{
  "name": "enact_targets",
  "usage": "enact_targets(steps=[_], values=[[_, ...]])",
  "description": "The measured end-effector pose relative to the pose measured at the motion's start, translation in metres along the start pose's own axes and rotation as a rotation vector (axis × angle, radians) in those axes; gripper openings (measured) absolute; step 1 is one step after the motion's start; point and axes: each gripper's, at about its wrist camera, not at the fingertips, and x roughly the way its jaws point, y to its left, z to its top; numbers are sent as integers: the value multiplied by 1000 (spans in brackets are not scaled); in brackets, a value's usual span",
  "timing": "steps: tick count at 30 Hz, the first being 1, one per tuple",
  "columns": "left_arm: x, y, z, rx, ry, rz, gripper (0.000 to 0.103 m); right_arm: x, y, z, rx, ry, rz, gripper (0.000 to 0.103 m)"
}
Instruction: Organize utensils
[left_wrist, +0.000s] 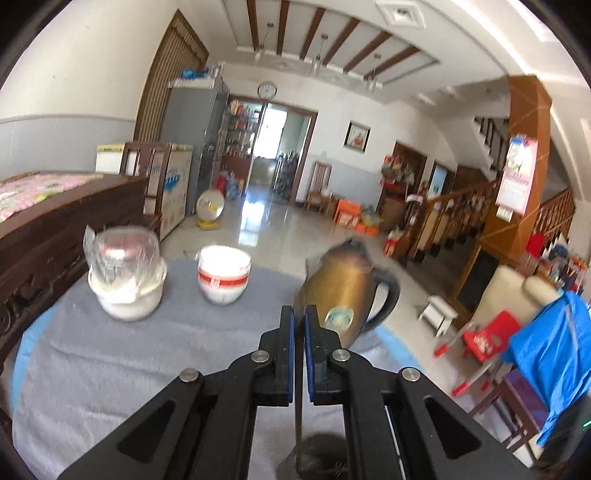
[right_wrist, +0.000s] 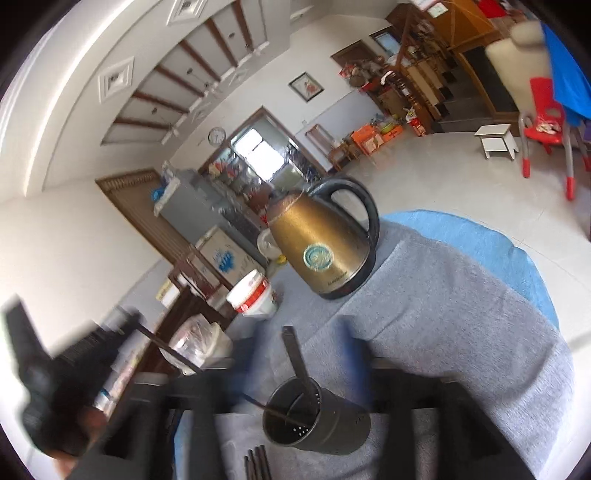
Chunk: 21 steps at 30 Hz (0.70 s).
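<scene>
Chopsticks: one thin dark chopstick (left_wrist: 298, 417) is clamped between the blue pads of the left gripper (left_wrist: 299, 314), whose jaws stand nearly together on it. In the left wrist view its long axis runs straight down from the pads toward the bottom edge, hanging below the fingers above a blurred dark round shape.

In the right wrist view the right gripper (right_wrist: 295, 336) is badly motion-blurred; its blue-padded fingers stand apart, either side of a dark perforated utensil holder (right_wrist: 317, 421) that lies between and just ahead of them on the grey cloth (right_wrist: 461, 332). A flat dark handle (right_wrist: 293, 354) leans out of the holder, tilted up and away from the camera; a thin stick (right_wrist: 273, 410) crosses its rim, slanting to the left. More dark stick ends (right_wrist: 256, 461) show at the bottom edge, pointing up the frame.

Further out stands a gold kettle (right_wrist: 321, 243) with a black handle, bearing a round teal emblem; the small line of writing beneath is too small to read. Beside it sit a red-and-white bowl stack (left_wrist: 223, 275) and a plastic-wrapped bowl (left_wrist: 127, 273).
</scene>
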Motion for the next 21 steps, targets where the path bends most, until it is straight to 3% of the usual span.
enact_targets(steps=[3,4,5,7,11,14,17,19,21], values=[[-6,9,-11,-13,30,-7,7,-26,-6,0,13,-87,28,80],[-10,10,-13,-2,30,-5,16,-33,-7,-1,16,-100,26,80],[-15,11,-15,13,31,0,36,-38,-8,-1,21,-107,30,79],[-28,13,-20,49,28,42,59,-46,-9,-4,30,-110,37,79],[-55,17,-33,181,15,141,65,-64,2,-14,-40,-115,29,78],[-67,33,-51,277,51,220,69,-79,19,-25,-134,-110,43,78],[-71,56,-69,308,119,298,69,-83,35,-42,-214,-72,72,78],[-72,75,-80,303,153,343,69,-80,46,-55,-255,-28,93,73],[-71,90,-88,296,191,387,69,-71,56,-69,-283,27,107,57]])
